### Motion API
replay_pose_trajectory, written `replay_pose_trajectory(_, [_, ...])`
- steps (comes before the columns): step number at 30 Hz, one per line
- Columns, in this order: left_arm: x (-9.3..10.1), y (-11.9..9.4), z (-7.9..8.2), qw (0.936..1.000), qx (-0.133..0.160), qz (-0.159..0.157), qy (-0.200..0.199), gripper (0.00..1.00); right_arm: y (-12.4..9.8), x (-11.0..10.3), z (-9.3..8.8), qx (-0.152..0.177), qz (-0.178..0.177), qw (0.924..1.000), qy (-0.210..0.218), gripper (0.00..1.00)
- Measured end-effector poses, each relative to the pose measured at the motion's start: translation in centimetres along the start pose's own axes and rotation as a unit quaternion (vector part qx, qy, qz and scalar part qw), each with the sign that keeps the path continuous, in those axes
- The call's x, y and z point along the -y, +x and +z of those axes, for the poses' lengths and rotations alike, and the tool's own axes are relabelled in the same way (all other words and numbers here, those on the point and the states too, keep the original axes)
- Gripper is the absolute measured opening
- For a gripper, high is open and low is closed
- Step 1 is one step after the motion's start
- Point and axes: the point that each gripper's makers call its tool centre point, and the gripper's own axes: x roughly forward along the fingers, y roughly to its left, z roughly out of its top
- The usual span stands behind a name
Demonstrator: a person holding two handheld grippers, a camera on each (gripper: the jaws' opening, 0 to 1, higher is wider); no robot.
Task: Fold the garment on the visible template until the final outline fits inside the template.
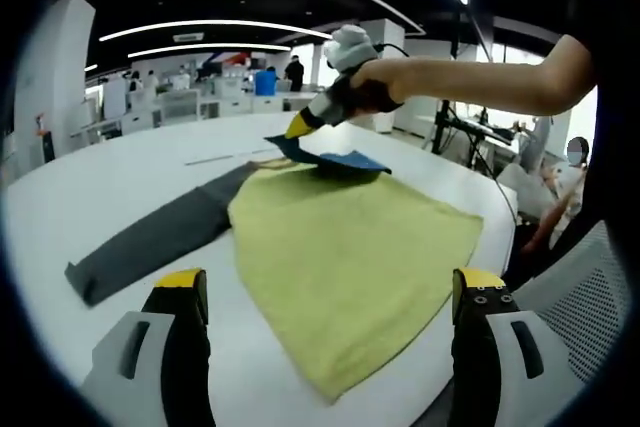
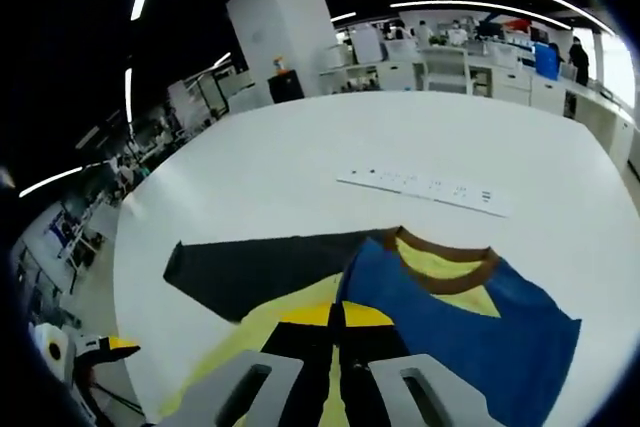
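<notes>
A T-shirt lies on the white table, with a yellow-green body, a dark grey sleeve stretched out to the left, and a blue shoulder part. My right gripper, held by a hand, is shut on the blue part's edge and lifts it slightly. In the right gripper view its jaws are closed on the blue fabric beside the brown collar, with the grey sleeve to the left. My left gripper is open over the shirt's near hem, holding nothing.
A thin white strip lies on the table beyond the shirt. The table edge runs close by on the right, next to a person's dark sleeve and a mesh chair. Desks and people stand far behind.
</notes>
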Motion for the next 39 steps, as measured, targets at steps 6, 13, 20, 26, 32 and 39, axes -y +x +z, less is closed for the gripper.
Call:
replay_pose_trajectory(6, [0.3,0.1,0.2,1.0000,0.000,0.000,-0.001,0.99,0.8,-1.9,-0.1,-0.009,0.016,0.9996,-0.020,0.00])
replay_pose_trajectory(13, [0.7,0.0,0.4,1.0000,-0.001,0.001,-0.002,0.99,1.3,-3.5,-1.0,-0.023,0.034,0.9987,-0.031,0.00])
replay_pose_trajectory(20, [0.7,0.0,0.4,1.0000,-0.001,-0.002,-0.001,0.98,2.3,-5.1,-2.3,-0.035,0.045,0.9971,-0.050,0.00])
replay_pose_trajectory(26, [1.0,0.0,0.6,1.0000,-0.001,-0.002,-0.001,0.98,3.5,-5.5,-3.4,-0.046,0.044,0.9966,-0.053,0.00])
replay_pose_trajectory(32, [0.7,-0.4,0.5,1.0000,0.000,0.002,-0.004,0.98,4.0,-5.9,-5.3,-0.058,0.041,0.9957,-0.060,0.00])
replay_pose_trajectory(39, [0.8,-0.4,0.6,1.0000,-0.001,0.003,-0.002,0.99,4.8,-5.9,-7.1,-0.069,0.044,0.9944,-0.066,0.00])
